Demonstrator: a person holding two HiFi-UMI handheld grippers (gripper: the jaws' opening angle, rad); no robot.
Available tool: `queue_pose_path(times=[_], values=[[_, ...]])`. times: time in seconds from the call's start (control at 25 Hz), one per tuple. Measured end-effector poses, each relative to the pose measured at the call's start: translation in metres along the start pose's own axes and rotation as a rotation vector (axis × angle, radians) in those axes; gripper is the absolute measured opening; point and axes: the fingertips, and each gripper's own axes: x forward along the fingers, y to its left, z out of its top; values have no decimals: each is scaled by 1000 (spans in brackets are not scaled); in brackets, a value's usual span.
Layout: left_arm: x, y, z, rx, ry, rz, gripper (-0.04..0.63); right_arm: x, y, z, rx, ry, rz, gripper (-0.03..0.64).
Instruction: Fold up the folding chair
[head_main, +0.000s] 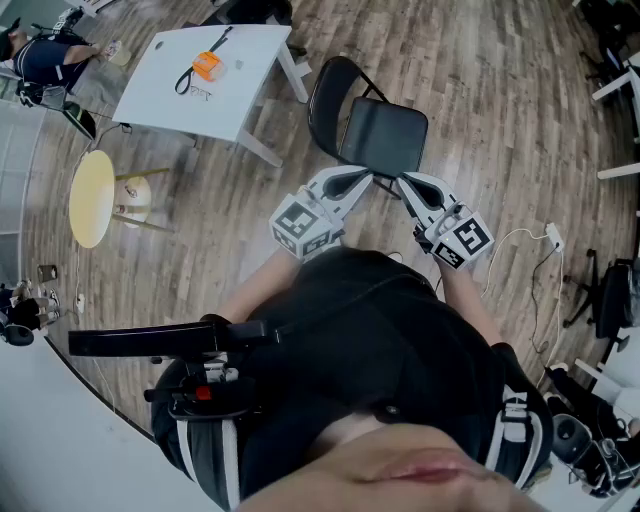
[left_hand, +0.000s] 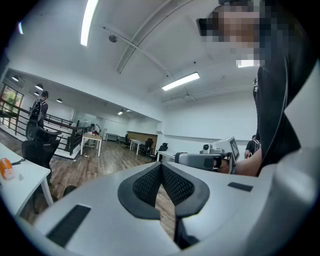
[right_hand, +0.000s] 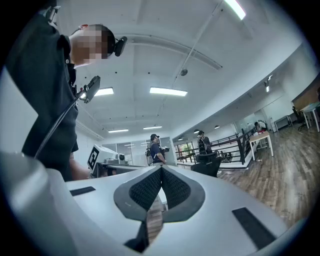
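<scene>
A black folding chair (head_main: 370, 125) stands unfolded on the wood floor in the head view, its seat toward me and its backrest on the far side. My left gripper (head_main: 362, 178) and right gripper (head_main: 405, 184) hang side by side in front of my chest, their tips over the seat's near edge as seen from above. Both are shut with nothing between the pads. In the left gripper view, the left gripper (left_hand: 161, 167) points level into the room, with the right gripper (left_hand: 210, 159) beside it. The right gripper (right_hand: 161, 172) also points level in its own view. Neither gripper view shows the chair.
A white table (head_main: 200, 75) with an orange object (head_main: 207, 66) stands at the far left of the chair. A round yellow stool (head_main: 92, 197) is at the left. A white cable (head_main: 520, 245) lies on the floor at the right, near an office chair (head_main: 605, 300). People (right_hand: 156, 149) stand far off.
</scene>
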Motion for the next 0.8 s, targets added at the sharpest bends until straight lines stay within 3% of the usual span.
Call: queue_pose_path(times=[0.4, 0.64, 0.8], values=[[1, 0, -4, 22, 19, 11, 5, 2, -4, -4, -35, 20, -23, 9], [-9, 1, -9, 1, 24, 37, 5, -2, 18, -6, -44, -5, 70, 9], [-4, 7, -13, 21, 43, 39, 5, 5, 9, -13, -50, 14, 62, 9]])
